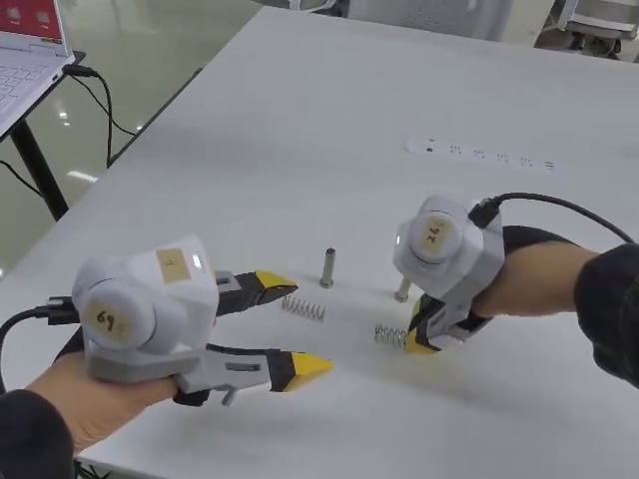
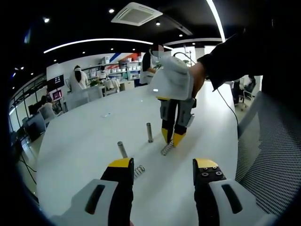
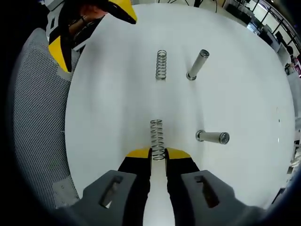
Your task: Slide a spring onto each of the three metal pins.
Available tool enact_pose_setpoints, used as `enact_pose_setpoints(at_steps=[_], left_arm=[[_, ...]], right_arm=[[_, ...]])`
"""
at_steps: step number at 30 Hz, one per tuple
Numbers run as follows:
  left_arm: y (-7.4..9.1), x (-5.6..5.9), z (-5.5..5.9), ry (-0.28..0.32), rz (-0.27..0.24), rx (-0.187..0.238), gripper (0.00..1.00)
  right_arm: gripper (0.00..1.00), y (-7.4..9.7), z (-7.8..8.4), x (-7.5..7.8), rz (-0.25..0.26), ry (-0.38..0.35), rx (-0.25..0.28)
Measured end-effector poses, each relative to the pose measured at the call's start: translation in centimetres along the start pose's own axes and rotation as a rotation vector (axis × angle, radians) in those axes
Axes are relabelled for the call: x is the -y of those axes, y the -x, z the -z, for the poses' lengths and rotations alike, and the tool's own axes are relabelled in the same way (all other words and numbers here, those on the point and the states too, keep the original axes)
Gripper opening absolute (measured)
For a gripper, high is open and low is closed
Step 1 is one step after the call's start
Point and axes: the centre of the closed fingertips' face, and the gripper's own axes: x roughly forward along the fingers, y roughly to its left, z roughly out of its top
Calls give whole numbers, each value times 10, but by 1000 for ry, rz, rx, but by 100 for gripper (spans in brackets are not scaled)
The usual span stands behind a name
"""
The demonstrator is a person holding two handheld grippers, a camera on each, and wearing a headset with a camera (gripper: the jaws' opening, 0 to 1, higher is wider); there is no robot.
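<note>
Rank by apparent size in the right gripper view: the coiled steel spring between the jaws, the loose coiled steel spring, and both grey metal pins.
1. Coiled steel spring between the jaws, nearest the camera.
2. Nearer grey metal pin.
3. Loose coiled steel spring and farther grey metal pin: alike, unranked.

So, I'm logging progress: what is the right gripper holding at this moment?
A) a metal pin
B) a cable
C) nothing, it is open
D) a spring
D: in the right gripper view, the right gripper is shut on one end of a spring.
</note>
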Motion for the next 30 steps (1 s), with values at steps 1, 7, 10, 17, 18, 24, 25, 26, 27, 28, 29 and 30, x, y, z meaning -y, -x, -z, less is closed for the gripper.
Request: enact_pose_setpoints(at_steps=[1, 7, 10, 17, 18, 24, 25, 26, 27, 28, 29, 30], left_arm=[[-1, 1, 0, -2, 4, -1, 49], [-8, 6, -2, -10, 30, -6, 48], [-13, 12, -5, -17, 56, -5, 48], [-22, 23, -11, -38, 113, -6, 45], [-22, 24, -12, -39, 116, -5, 45], [-30, 34, -17, -63, 156, -4, 42], [-31, 36, -18, -65, 162, -1, 41], [-32, 38, -20, -71, 171, 2, 40], [-33, 41, -21, -75, 178, 3, 39], [-34, 44, -22, -83, 189, 4, 38], [-35, 46, -23, -88, 195, 5, 37], [-36, 48, -23, -95, 203, 5, 36]], right_arm=[[13, 3, -1, -2, -2, -2, 5], [13, 19, -7, -9, -1, 22, 2], [13, 30, -11, -16, -12, 28, 12], [13, 51, -21, -38, -42, 50, 47], [13, 54, -22, -40, -43, 57, 48], [13, 69, -26, -54, -40, 63, 70], [13, 70, -27, -56, -40, 65, 69], [13, 71, -27, -58, -39, 66, 72], [13, 72, -28, -59, -39, 68, 74], [13, 73, -28, -61, -39, 69, 74], [13, 73, -28, -62, -37, 72, 72], [13, 74, -28, -63, -36, 77, 70]])
